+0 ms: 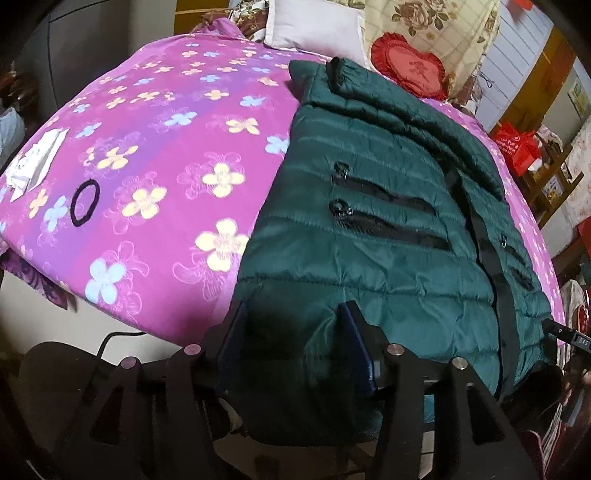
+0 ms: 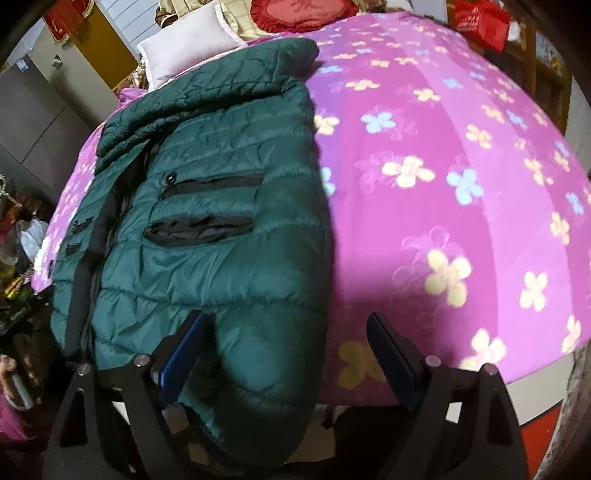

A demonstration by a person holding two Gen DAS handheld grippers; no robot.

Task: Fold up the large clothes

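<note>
The dark green quilted puffer jacket (image 1: 369,236) lies stretched along the bed, hem toward the foot edge and hanging a little over it, collar end up near the white pillow (image 1: 314,26). One sleeve is folded across the upper part of the jacket. Two black zip pockets (image 1: 384,218) sit on the front panel, and a black zip strip (image 1: 495,280) runs the jacket's length.

At the jacket's hem, the left gripper (image 1: 291,347) straddles the corner: the fabric sits between its blue pads, but the fingers stand apart with the cloth slack between them, not squeezed. At the other hem corner, the right gripper (image 2: 288,354) is spread wide; its left finger (image 2: 184,350) touches the jacket's edge while the other finger stands over the bedspread just beside the jacket. Nothing is clamped there.

Under the jacket spreads a magenta bedspread with yellow and blue flowers (image 2: 461,166). Well away from the jacket on that bedspread lies a black hair tie (image 1: 85,203), with white crumpled paper (image 1: 33,162) beyond it. Beside the pillow, near the jacket's collar end, rests a red heart-shaped cushion (image 1: 410,66).
</note>
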